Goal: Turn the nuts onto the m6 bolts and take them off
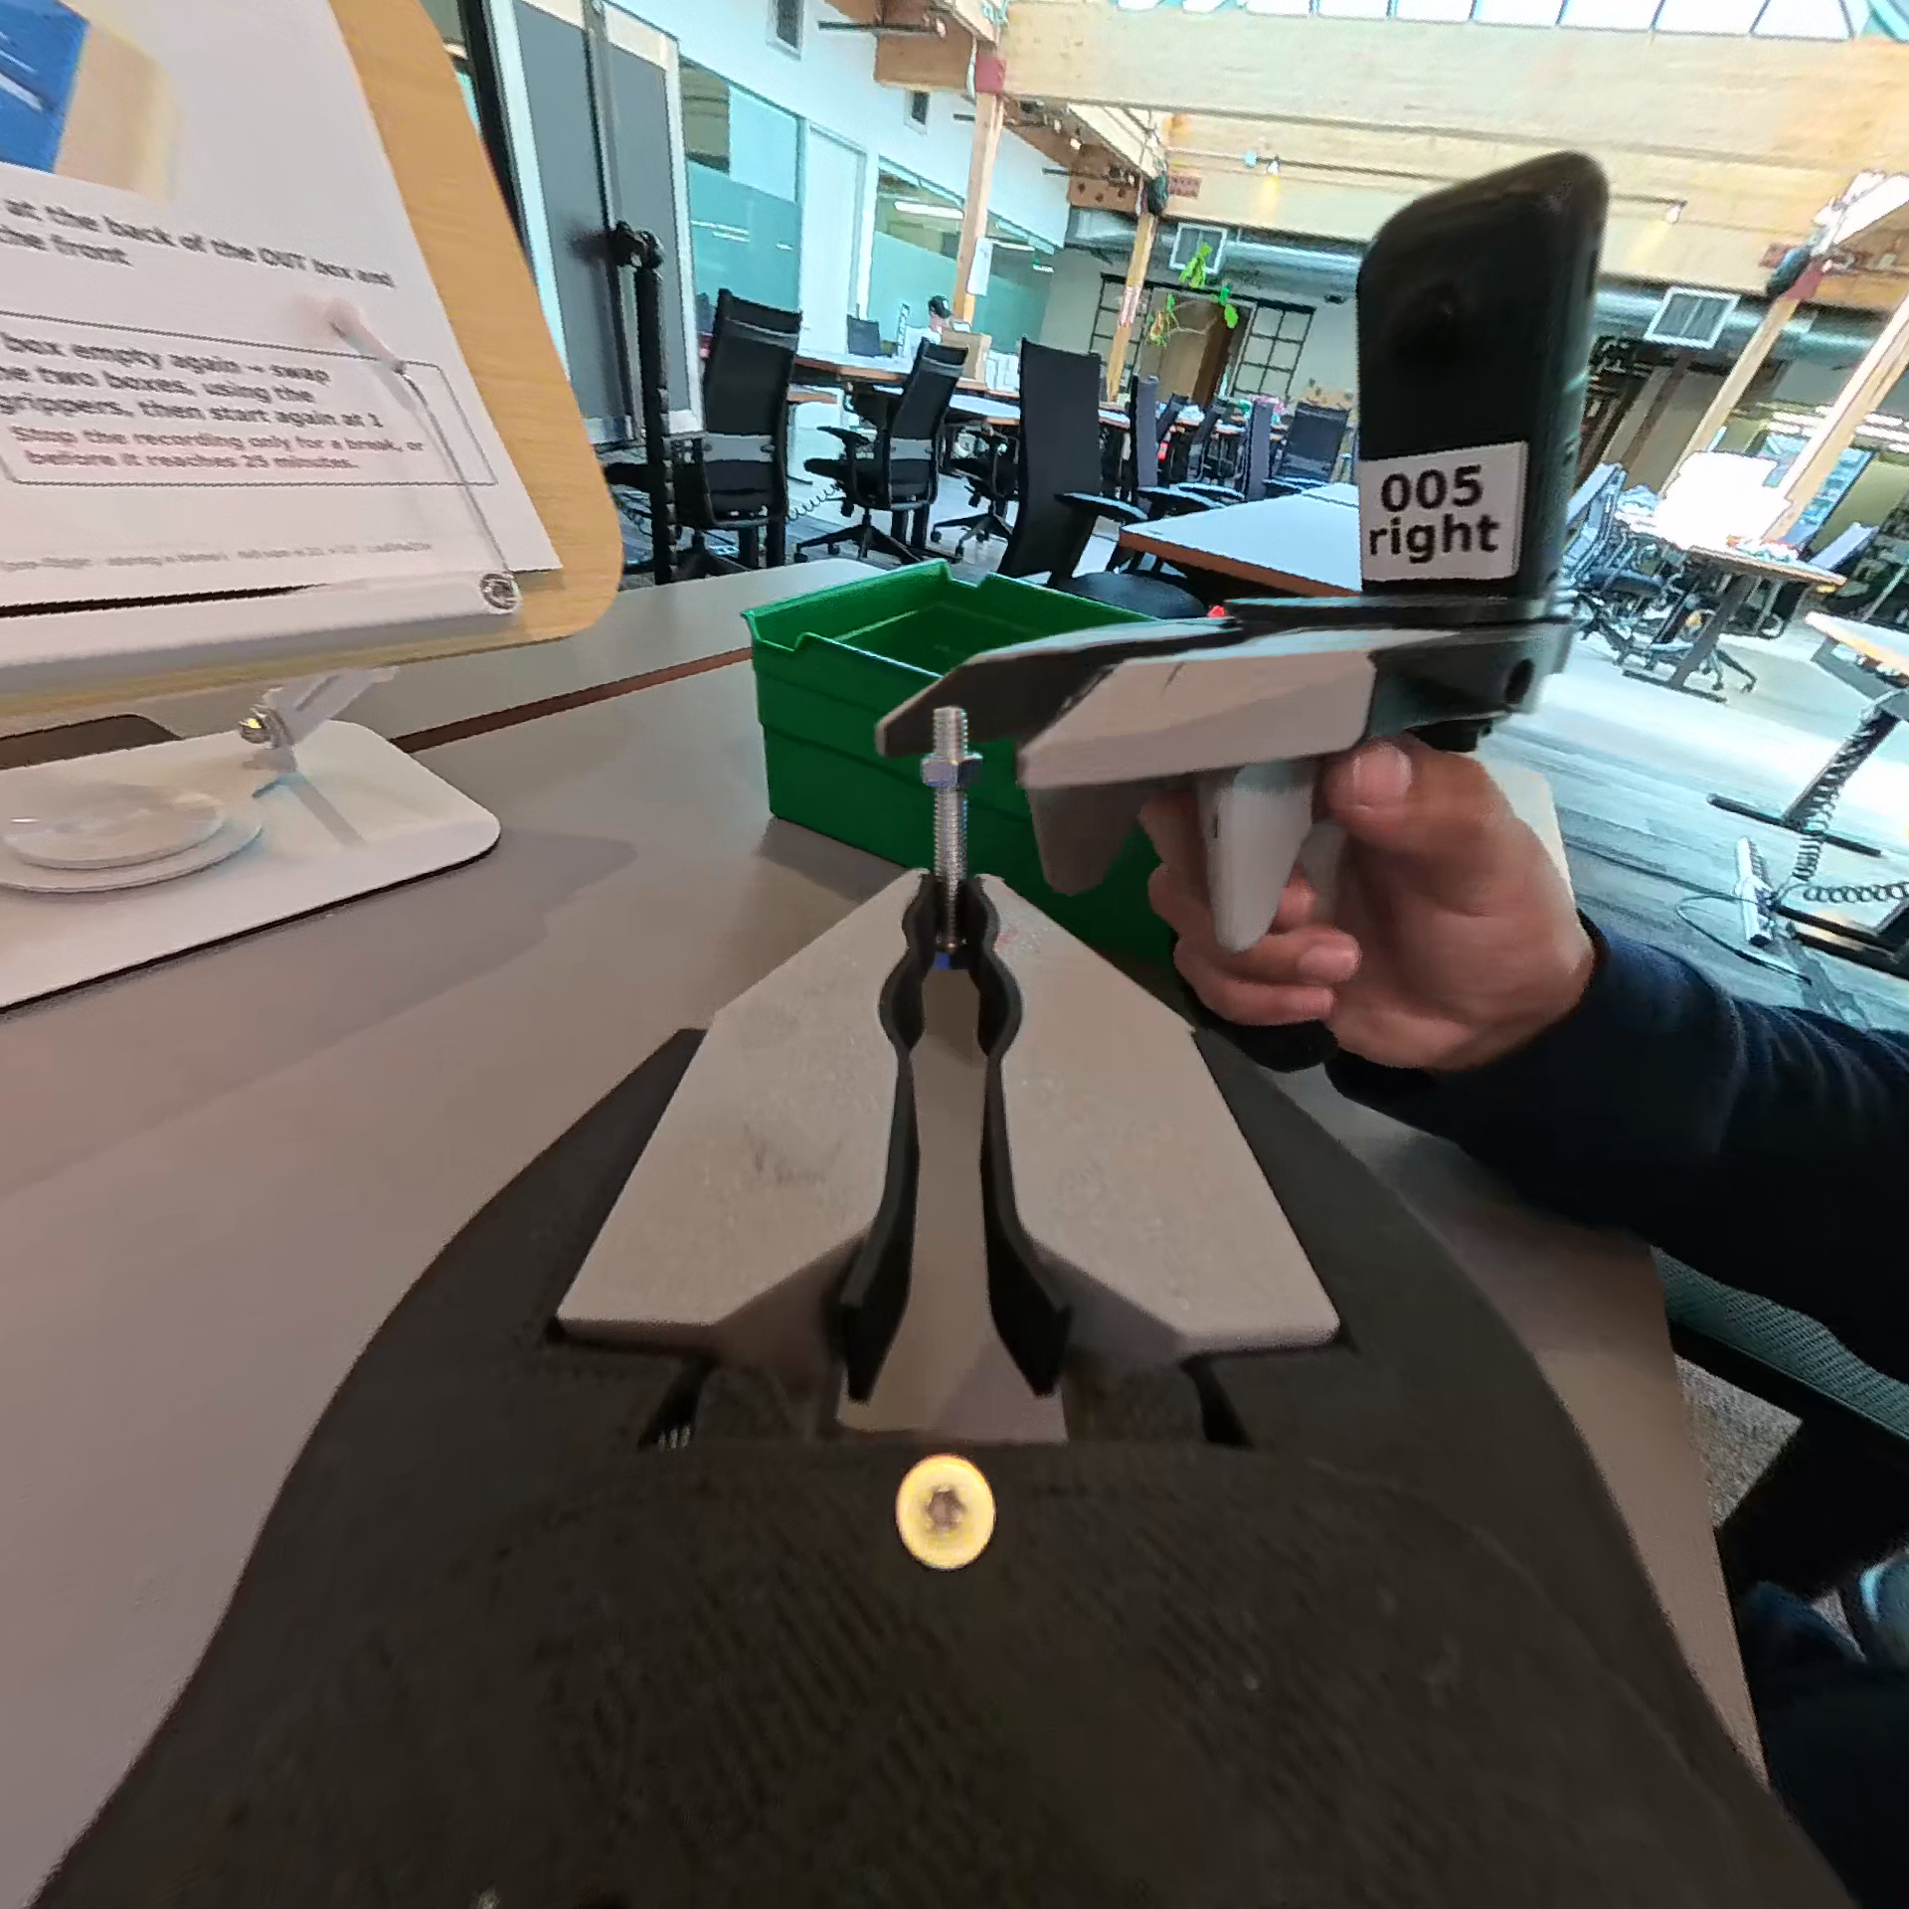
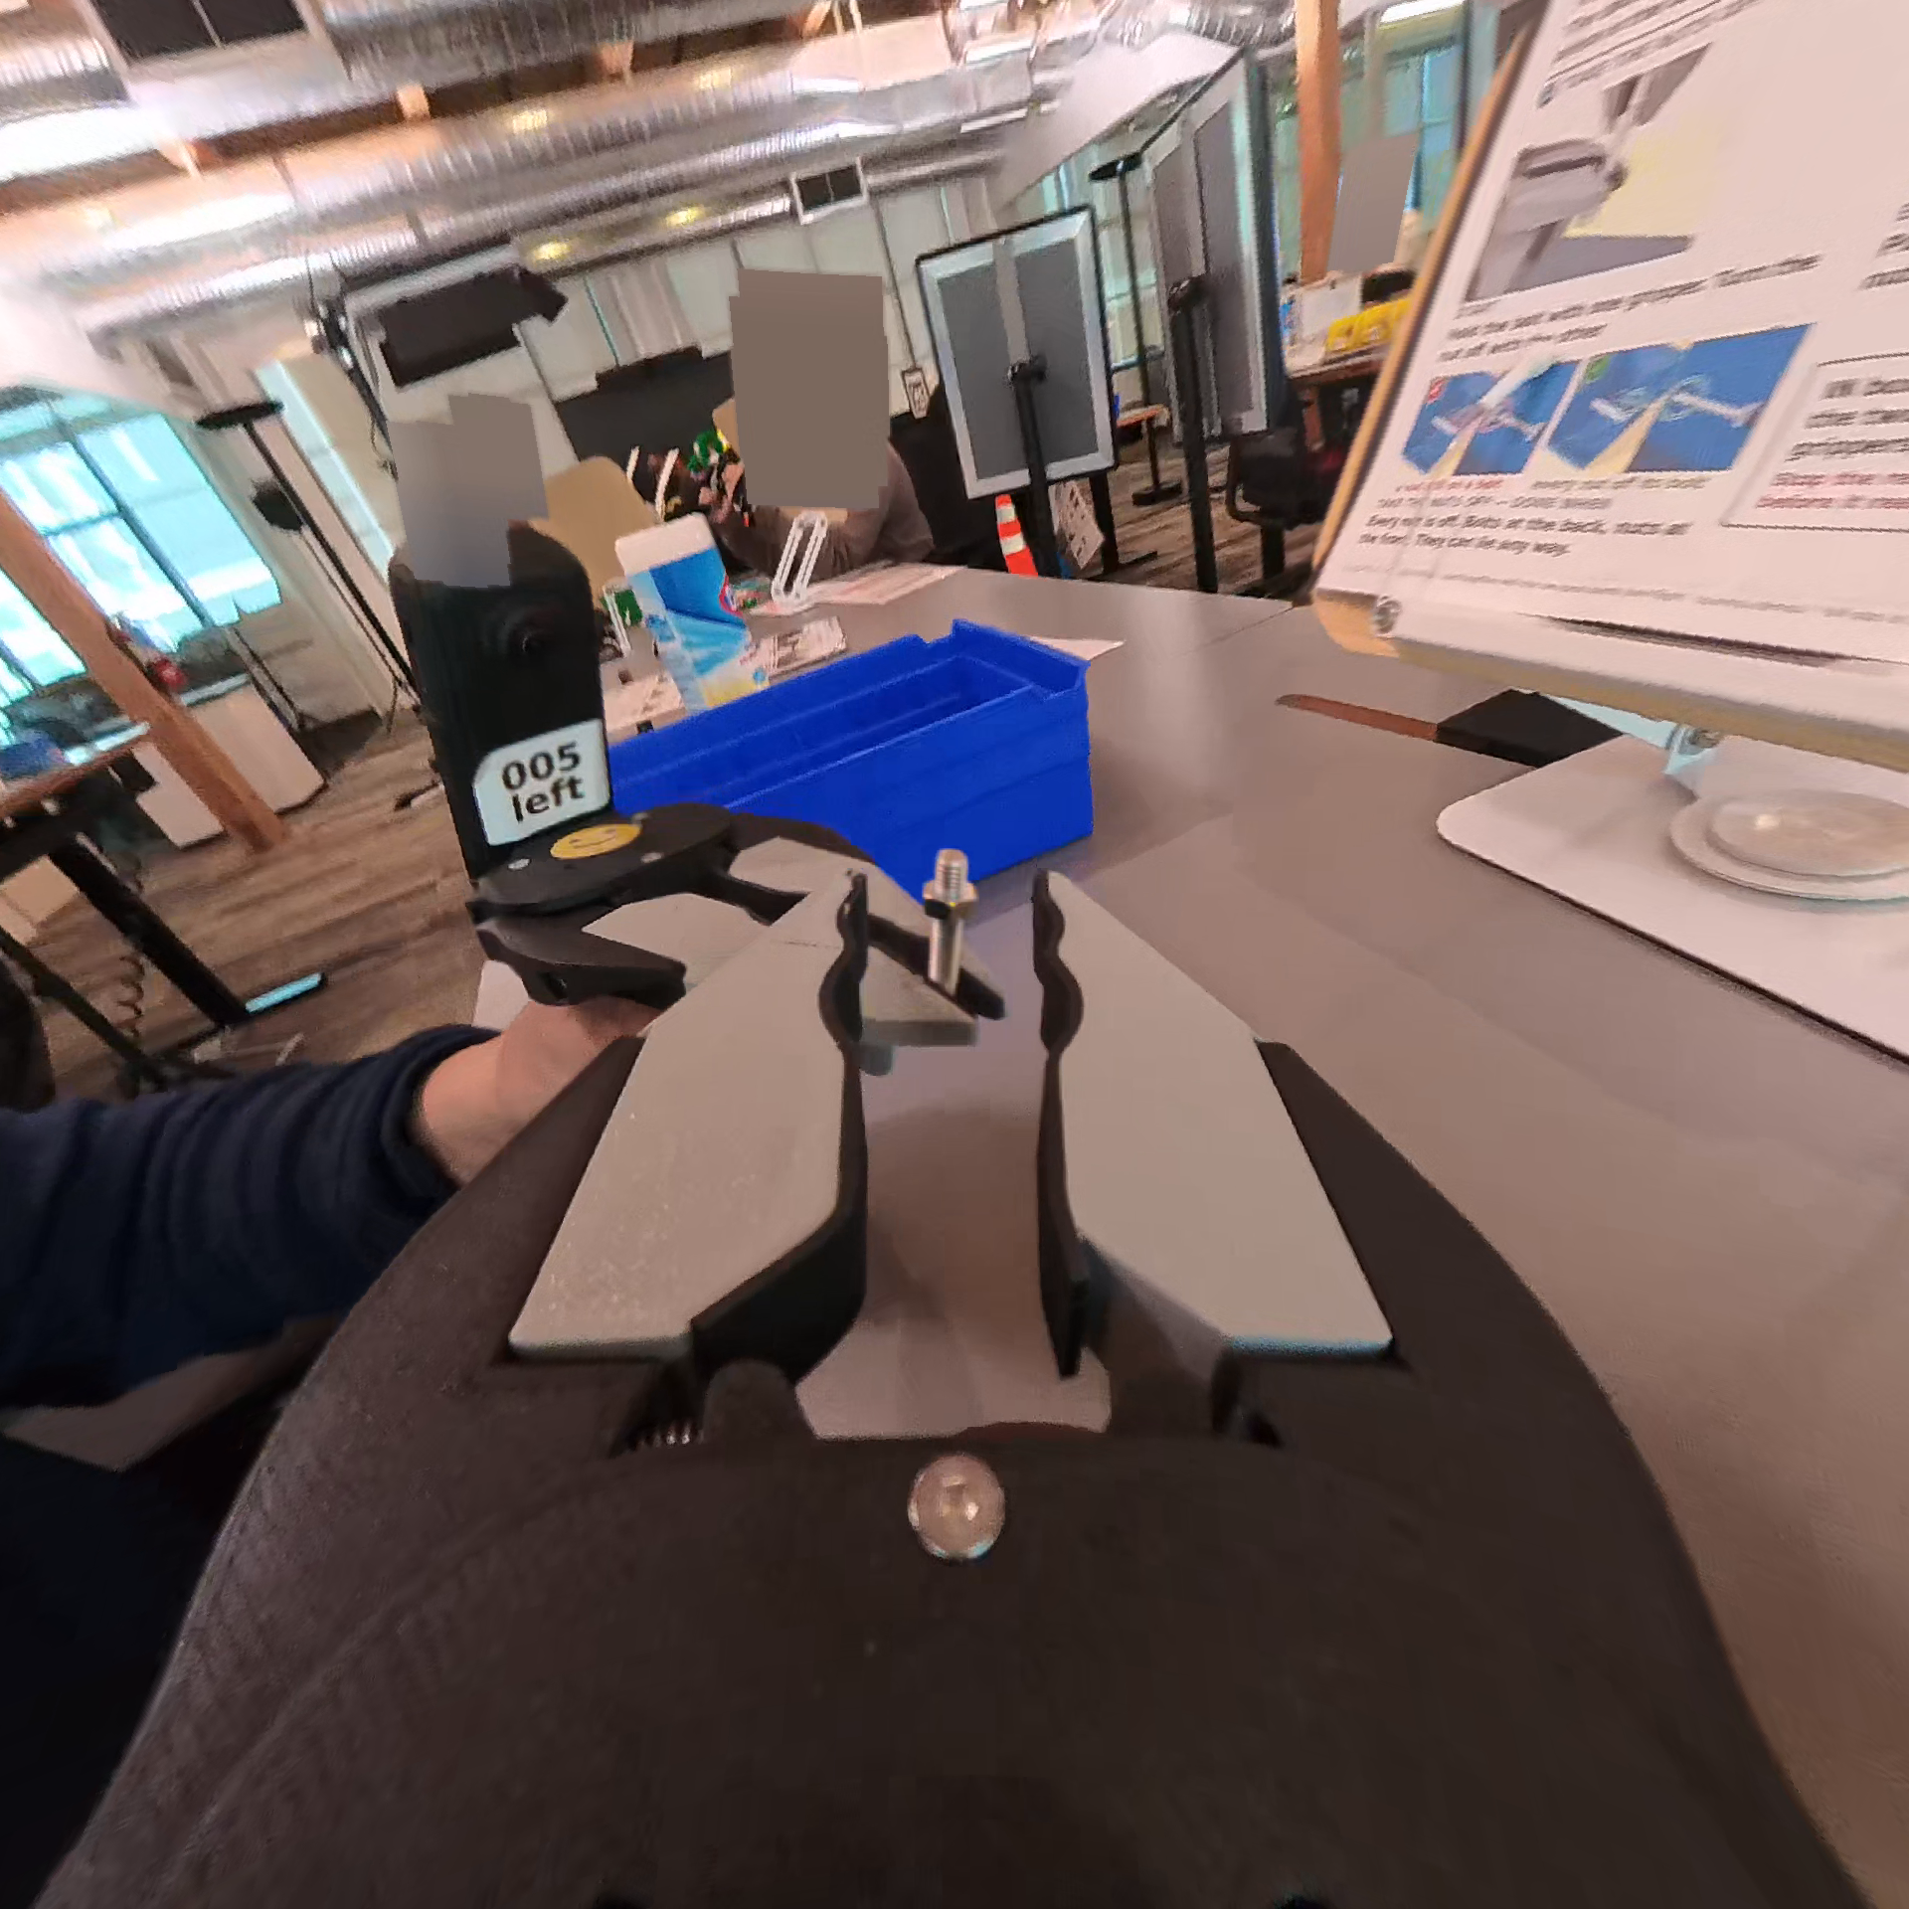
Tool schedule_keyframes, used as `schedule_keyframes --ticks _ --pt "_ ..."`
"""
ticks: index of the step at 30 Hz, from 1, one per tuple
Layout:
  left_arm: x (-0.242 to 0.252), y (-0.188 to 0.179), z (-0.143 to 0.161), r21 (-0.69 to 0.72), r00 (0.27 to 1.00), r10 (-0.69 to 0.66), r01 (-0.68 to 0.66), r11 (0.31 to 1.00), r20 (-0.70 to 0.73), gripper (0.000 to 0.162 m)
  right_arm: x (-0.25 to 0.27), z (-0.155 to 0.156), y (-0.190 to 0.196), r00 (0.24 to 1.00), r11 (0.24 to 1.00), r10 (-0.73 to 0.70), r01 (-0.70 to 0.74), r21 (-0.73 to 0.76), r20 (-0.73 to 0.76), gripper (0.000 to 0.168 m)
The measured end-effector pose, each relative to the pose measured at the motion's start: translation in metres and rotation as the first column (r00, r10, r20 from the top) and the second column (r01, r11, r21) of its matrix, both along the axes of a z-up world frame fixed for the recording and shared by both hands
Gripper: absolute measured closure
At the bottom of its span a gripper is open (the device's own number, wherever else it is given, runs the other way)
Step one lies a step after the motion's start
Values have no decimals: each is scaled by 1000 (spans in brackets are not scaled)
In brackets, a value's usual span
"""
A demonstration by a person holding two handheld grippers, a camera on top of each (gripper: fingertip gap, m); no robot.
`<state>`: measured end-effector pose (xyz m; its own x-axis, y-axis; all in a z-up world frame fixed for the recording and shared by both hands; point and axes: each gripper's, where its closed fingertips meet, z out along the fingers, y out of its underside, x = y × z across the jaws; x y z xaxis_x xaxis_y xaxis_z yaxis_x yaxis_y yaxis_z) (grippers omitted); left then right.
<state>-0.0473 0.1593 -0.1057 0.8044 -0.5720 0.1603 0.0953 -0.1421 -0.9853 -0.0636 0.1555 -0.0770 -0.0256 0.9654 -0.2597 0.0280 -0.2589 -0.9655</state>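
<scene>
The left gripper (image 1: 948, 919) clamps the bolt (image 1: 945, 816) upright, thread end up, nut (image 1: 948, 772) partway down. The right gripper (image 2: 945, 930), fingers apart, flanks it near the worktop's (image 1: 258, 1033) front edge.

My left gripper (image 1: 948, 930) fills the lower half of the frame, its jaws pinched on the lower end of an upright bolt (image 1: 946, 826) at centre; a nut (image 1: 948, 771) sits high on the thread; the right gripper (image 1: 935, 723) reaches in from the right, its fingertips level with the bolt's top, held by a hand (image 1: 1374, 909) in a dark sleeve; whether its jaws are parted I cannot tell; a green bin (image 1: 857, 713) stands behind the bolt on the grey table (image 1: 310, 1085); a white instruction stand (image 1: 227, 434) occupies the upper left.
</scene>
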Motion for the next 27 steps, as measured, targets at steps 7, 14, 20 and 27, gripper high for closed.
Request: schedule_keyframes --ticks 7,14,20,27 --pt "-3 1 2 7 1000 17 -17 1000 8 159 2 -9 12 999 997 -24 27 -73 31 140" --pt "-9 1 5 6 999 21 -21 1000 42 159 4 3 7 999 997 5 -8 -75 -38 142" --pt "-1 0 3 18 1000 10 -10 1000 5 159 1 -9 12 999 998 -30 32 -63 30 138" --pt "-5 0 4 10 1000 10 -11 1000 25 159 3 4 2 1000 999 6 -7 -41 -31 140"
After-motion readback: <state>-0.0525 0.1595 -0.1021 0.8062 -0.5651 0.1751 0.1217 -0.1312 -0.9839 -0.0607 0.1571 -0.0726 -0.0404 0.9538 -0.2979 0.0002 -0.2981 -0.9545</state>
